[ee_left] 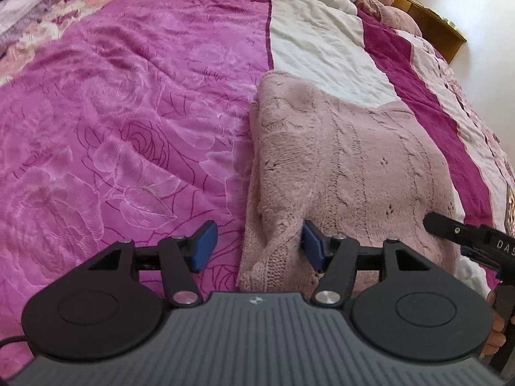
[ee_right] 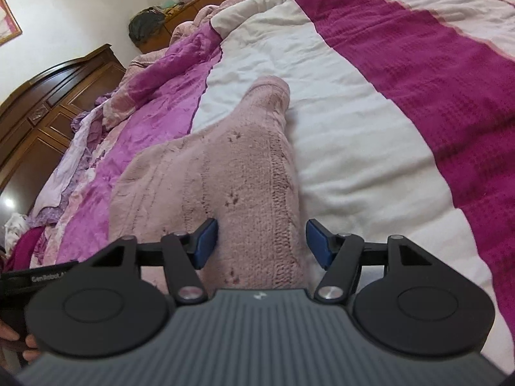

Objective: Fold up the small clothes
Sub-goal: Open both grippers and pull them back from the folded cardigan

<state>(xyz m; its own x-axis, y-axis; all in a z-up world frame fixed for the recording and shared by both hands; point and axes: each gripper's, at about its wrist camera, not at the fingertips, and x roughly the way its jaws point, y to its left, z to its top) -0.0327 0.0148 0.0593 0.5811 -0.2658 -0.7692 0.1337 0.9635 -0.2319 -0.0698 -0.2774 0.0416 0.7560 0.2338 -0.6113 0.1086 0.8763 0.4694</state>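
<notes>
A folded pale pink knit sweater (ee_left: 347,167) lies on the bed, partly on the magenta floral quilt (ee_left: 112,122) and partly on the white and crimson striped blanket (ee_right: 370,148). My left gripper (ee_left: 257,246) is open over the sweater's near left edge. A raised fold of knit sits between its blue pads, and the left pad (ee_left: 206,244) stands clear of the cloth. My right gripper (ee_right: 262,244) is open over the sweater's (ee_right: 225,173) near right edge, and its right pad (ee_right: 317,244) hangs over the white blanket. The black frame of each gripper shows at the edge of the other's view.
Crumpled quilts are heaped along the far side of the bed (ee_right: 180,48). A dark wooden cabinet (ee_right: 48,106) stands at the left in the right wrist view. A wooden ledge (ee_left: 428,22) runs along the wall behind the bed. A person's fingers (ee_right: 13,337) hold the left gripper's handle.
</notes>
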